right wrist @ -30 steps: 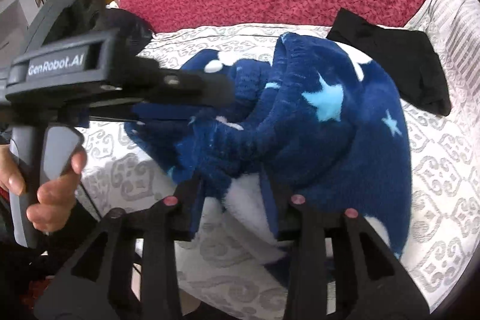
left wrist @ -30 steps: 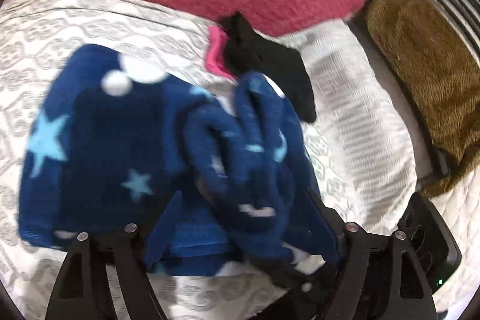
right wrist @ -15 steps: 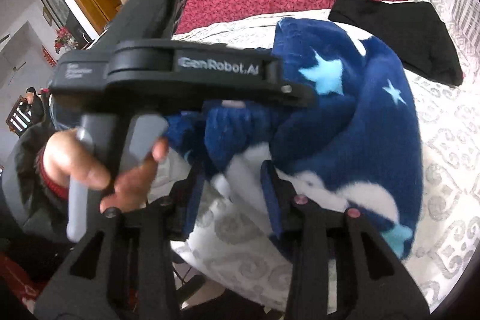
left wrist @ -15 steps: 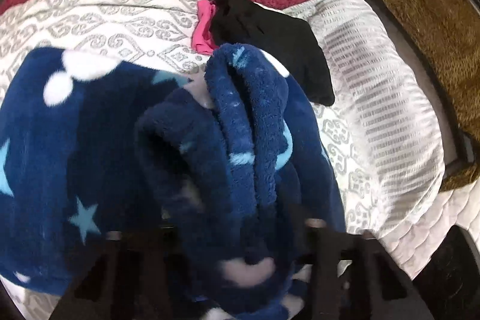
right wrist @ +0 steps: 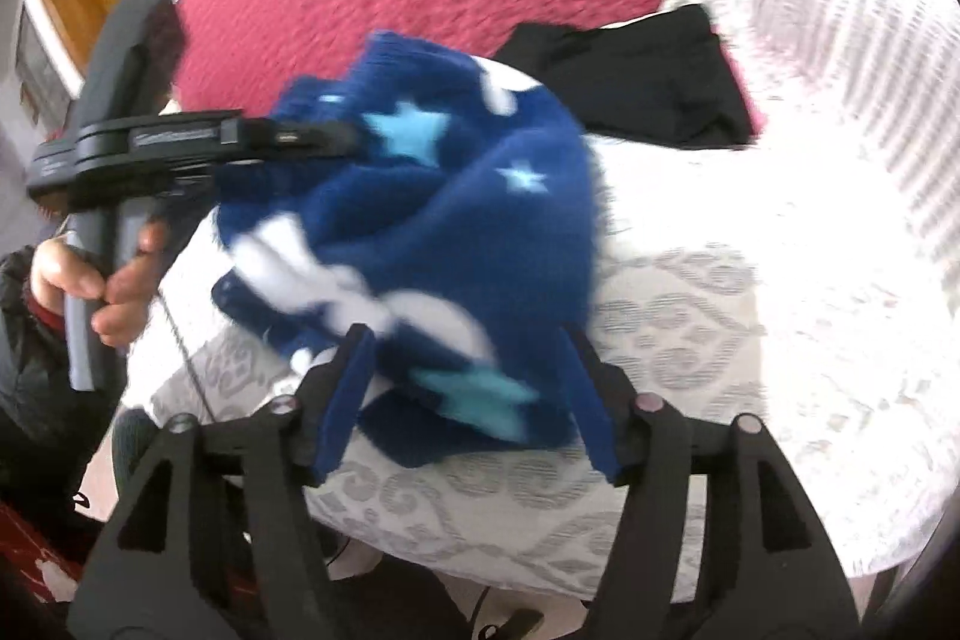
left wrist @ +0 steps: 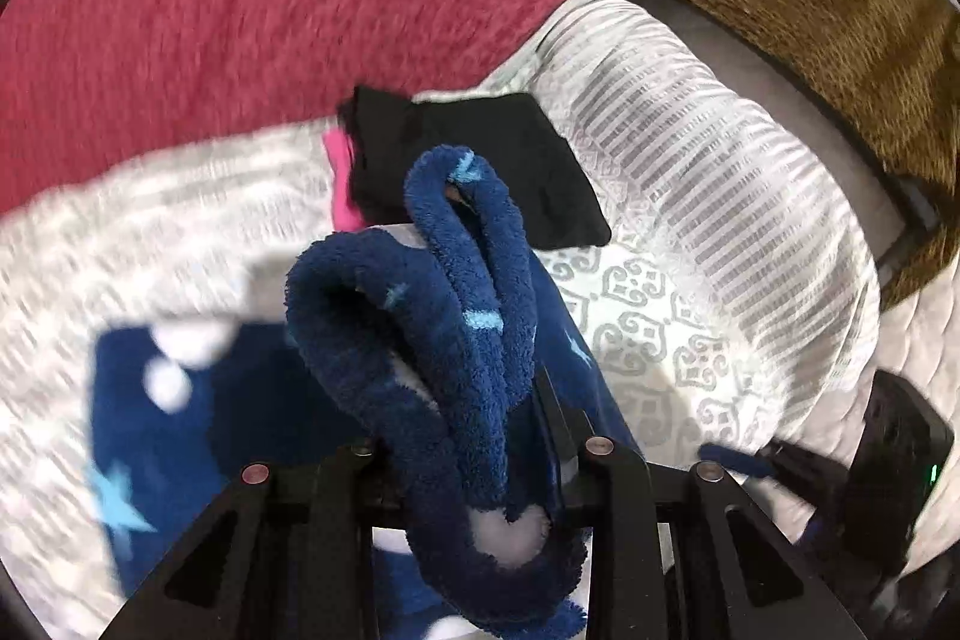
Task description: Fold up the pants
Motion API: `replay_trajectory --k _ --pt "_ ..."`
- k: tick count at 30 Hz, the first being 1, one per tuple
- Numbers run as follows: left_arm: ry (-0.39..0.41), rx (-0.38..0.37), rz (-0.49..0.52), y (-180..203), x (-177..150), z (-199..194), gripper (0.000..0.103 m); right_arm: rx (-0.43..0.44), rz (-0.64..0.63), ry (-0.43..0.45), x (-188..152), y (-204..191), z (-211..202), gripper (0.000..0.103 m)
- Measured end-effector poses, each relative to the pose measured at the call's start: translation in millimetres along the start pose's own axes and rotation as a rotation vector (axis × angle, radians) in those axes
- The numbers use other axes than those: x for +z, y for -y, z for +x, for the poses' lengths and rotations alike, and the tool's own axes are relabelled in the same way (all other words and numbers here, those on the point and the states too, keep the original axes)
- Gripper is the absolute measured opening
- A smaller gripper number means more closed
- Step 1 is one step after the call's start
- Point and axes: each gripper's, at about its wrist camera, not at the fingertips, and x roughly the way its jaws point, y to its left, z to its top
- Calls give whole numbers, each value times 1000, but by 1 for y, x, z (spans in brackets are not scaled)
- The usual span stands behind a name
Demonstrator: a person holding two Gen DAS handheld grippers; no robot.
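Mid-fold, bunched blue pants (left wrist: pixel 474 340) are clamped by the closing left gripper (left wrist: pixel 474 436); the right gripper (right wrist: pixel 468 394) is opening, pads clear; smoothing flat is judged next.

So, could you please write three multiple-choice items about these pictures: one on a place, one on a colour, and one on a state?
1. Where does the black garment lie?
A. On the patterned bedspread, beyond the fleece pants
B. On the brown blanket
C. Between the right gripper's jaws

2. What colour are the stars on the fleece pants?
A. Yellow
B. Light blue
C. Red

3. What is the state of the left gripper?
A. Wide open over bare bedspread
B. Out of view
C. Closing on a bunched fold of the pants

Answers:
1. A: the left wrist view shows it on the bedspread, past the pants, near the red cover.
2. B: light blue stars show on the dark blue fleece in both views.
3. C: thick fleece fills the gap between its jaws; the right gripper is opening, its pads clear of the cloth.
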Motion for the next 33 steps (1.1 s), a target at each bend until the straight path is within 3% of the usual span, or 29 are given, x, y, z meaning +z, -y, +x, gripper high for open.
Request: replay_trajectory --k 6,12,24,33 --pt "-17 176 90 -8 5 -29 29 -87 128 -37 7 20 13 66" --pt "23 233 48 -37 7 -63 29 -53 143 -100 9 11 34 66" --pt "-11 259 -25 -86 -13 -77 33 -24 23 -146 11 -27 54 66" --pt "-186 229 -239 -164 -69 -16 42 -15 6 -174 15 -37 63 66"
